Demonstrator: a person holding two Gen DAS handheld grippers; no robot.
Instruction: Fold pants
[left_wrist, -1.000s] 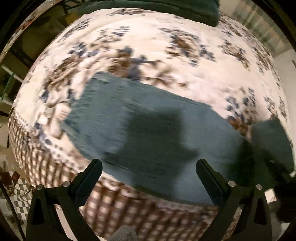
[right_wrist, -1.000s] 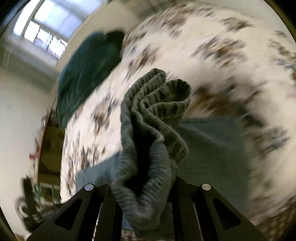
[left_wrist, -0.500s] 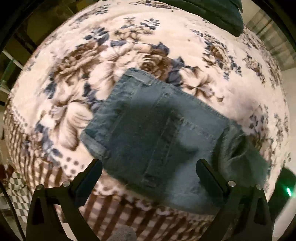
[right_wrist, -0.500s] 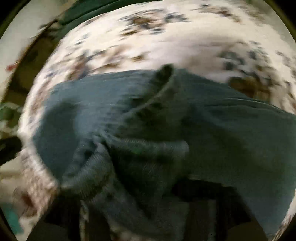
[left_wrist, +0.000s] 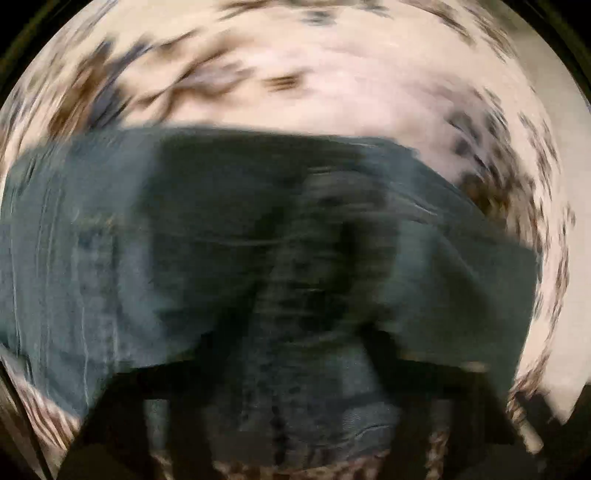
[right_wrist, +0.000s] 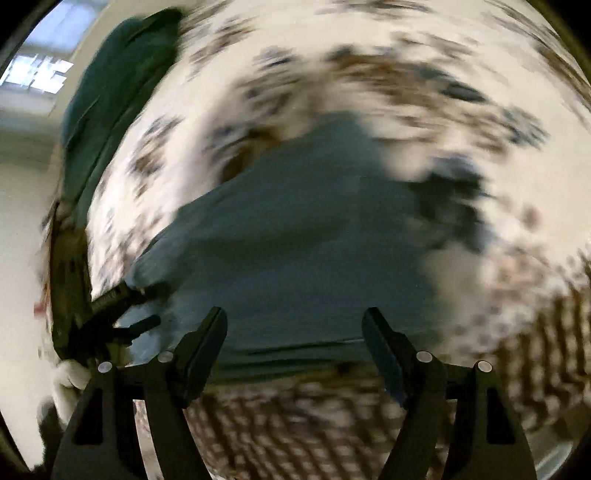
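Denim pants (right_wrist: 295, 240) lie beyond spread right gripper (right_wrist: 295, 343).

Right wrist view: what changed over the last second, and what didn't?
The right gripper let go of the bunched waistband; its fingers now stand open and empty above the pants. The left view moved in close over the denim, too blurred to judge. The pants remain on the floral blanket.

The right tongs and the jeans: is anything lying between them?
No. In the right wrist view, the open right tongs hover just above the jeans, nothing between.
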